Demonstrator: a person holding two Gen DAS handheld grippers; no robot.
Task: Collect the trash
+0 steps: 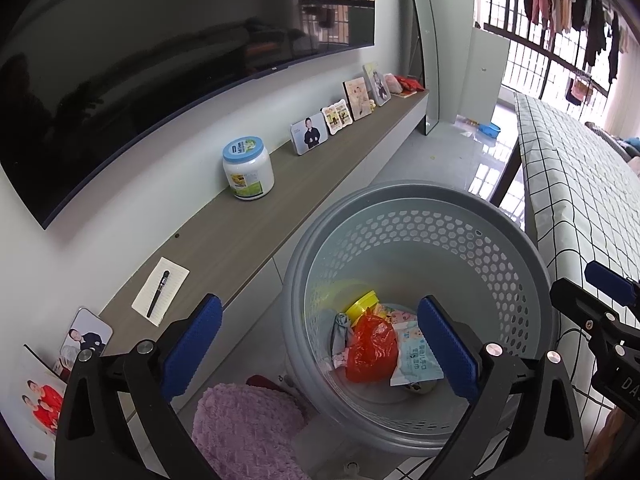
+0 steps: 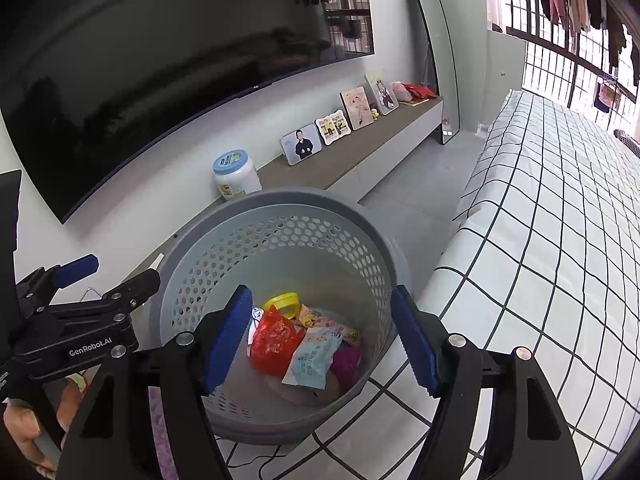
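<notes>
A grey perforated trash bin (image 1: 400, 196) (image 2: 280, 196) stands on the floor between the low shelf and the bed. At its bottom lie a red plastic bag (image 1: 370, 348) (image 2: 274, 340), a pale blue wipes packet (image 1: 414, 360) (image 2: 312, 356), a yellow lid (image 1: 362, 304) (image 2: 282, 302) and other scraps. My left gripper (image 1: 318, 308) (image 2: 116, 276) hangs over the bin's left rim, open wide, nothing between its blue pads. My right gripper (image 2: 322, 294) (image 1: 588, 284) hovers above the bin mouth, open too, and holds nothing.
A wooden shelf (image 1: 248, 236) along the wall carries a white jar (image 1: 248, 170), photo frames (image 1: 308, 132) and a notepad with a pen (image 1: 160, 292). A bed with a checked sheet (image 2: 540, 240) lies right of the bin. A pink fluffy cloth (image 1: 244, 432) lies near the bin's base.
</notes>
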